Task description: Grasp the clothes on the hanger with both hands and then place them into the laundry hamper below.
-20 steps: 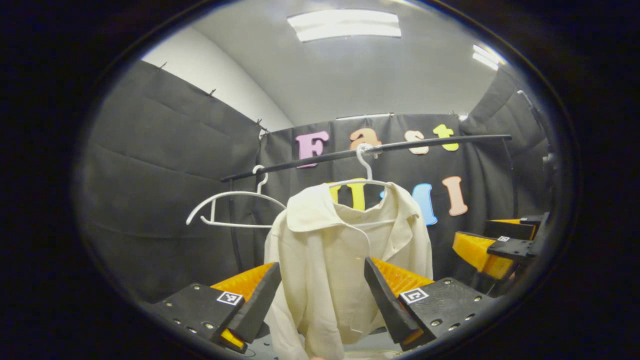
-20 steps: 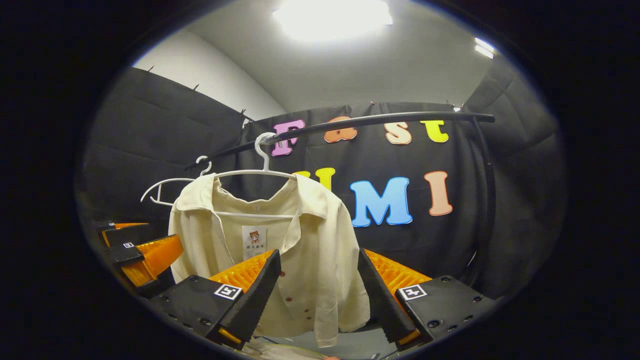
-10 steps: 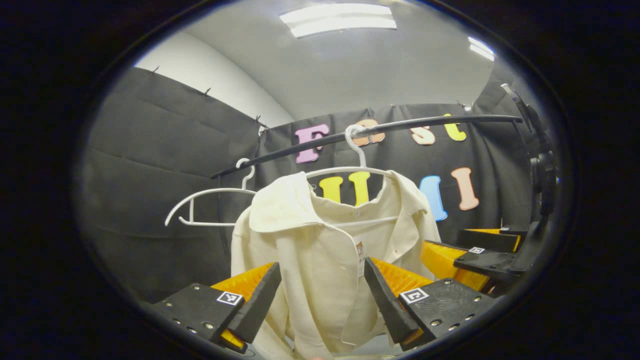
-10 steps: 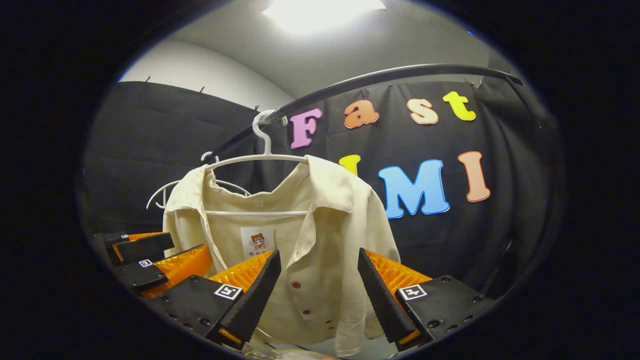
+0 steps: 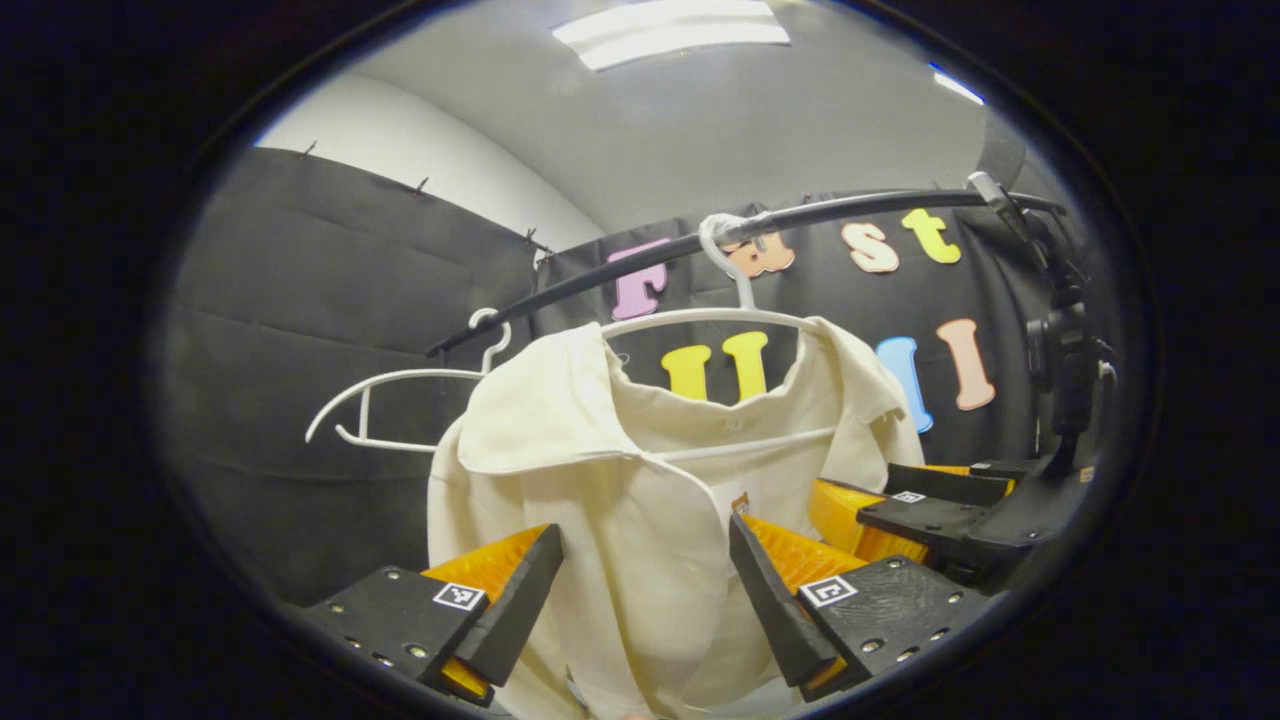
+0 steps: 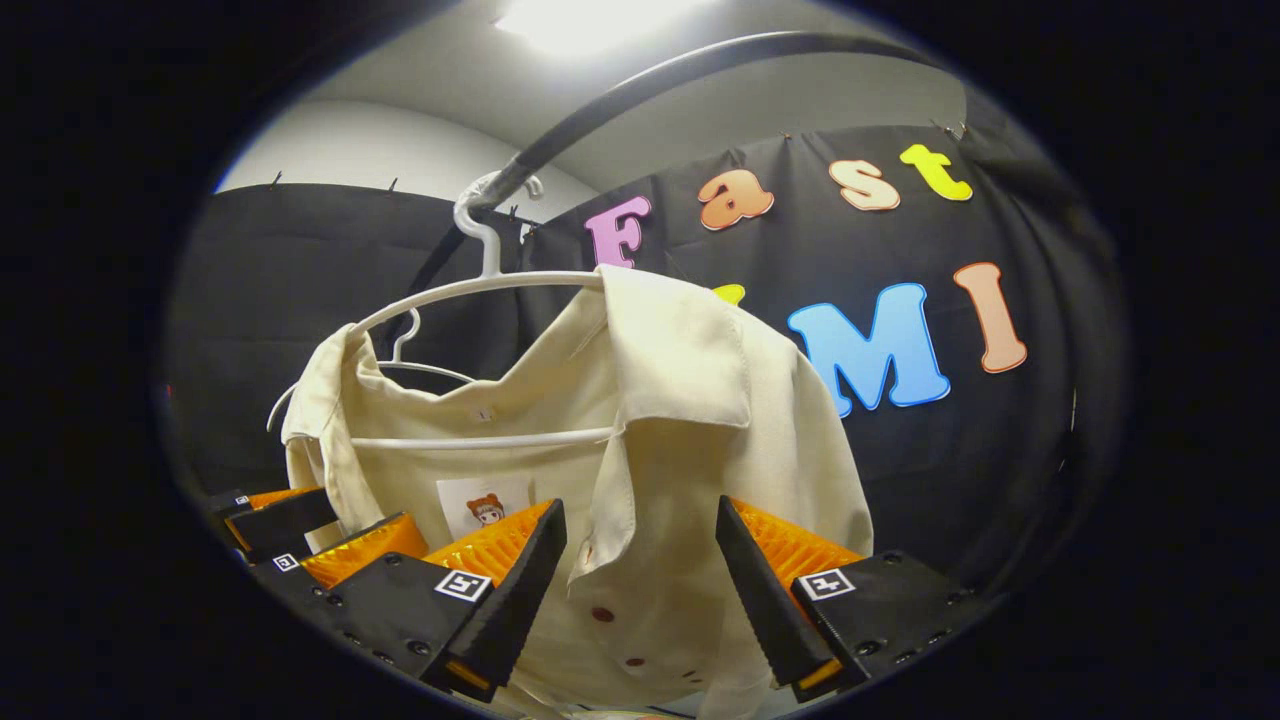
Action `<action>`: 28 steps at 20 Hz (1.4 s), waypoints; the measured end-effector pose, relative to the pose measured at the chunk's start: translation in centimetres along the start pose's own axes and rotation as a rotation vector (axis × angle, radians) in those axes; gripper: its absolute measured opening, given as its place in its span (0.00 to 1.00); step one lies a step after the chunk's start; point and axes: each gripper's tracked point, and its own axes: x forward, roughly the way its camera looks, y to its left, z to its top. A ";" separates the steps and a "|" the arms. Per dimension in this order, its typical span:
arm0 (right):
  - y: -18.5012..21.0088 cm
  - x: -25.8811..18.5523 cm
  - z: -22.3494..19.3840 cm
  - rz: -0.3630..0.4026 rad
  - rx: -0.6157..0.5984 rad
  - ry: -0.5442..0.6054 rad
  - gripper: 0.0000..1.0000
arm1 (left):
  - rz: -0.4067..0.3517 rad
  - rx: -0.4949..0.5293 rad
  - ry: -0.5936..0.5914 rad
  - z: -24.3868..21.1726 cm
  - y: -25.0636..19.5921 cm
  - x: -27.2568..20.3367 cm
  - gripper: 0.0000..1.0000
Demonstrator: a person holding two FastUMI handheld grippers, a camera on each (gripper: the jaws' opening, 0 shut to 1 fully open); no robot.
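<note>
A cream button-up shirt (image 5: 640, 500) hangs on a white hanger (image 5: 735, 310) hooked over the black rail (image 5: 640, 265), with an empty white hanger (image 5: 400, 400) further left along it. The left gripper (image 5: 645, 600) is spread wide in front of the shirt's left front panel — the right gripper (image 6: 640, 590) likewise gapes at the buttoned right panel. Neither seems to touch the cloth, though it's hard to tell — and the hamper isn't somewhere I can place.
</note>
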 end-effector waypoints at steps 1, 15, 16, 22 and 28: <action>0.0 0.6 -0.2 -0.005 0.007 0.006 0.92 | 0.025 0.001 0.000 -0.1 0.4 0.3 0.98; -3.3 3.7 -0.7 -0.144 -0.049 0.001 0.07 | 0.182 0.041 0.008 -1.1 2.3 3.1 0.70; -3.2 3.7 -0.8 -0.139 -0.073 0.010 0.04 | 0.201 0.046 0.006 -1.0 3.2 3.2 0.67; -5.4 1.3 1.4 -0.243 -0.202 -0.059 0.07 | 0.189 0.034 0.009 -1.0 4.1 1.8 0.05; -8.7 -1.1 5.4 -0.397 -0.356 -0.209 0.02 | 0.230 0.073 -0.070 1.8 6.9 -0.7 0.00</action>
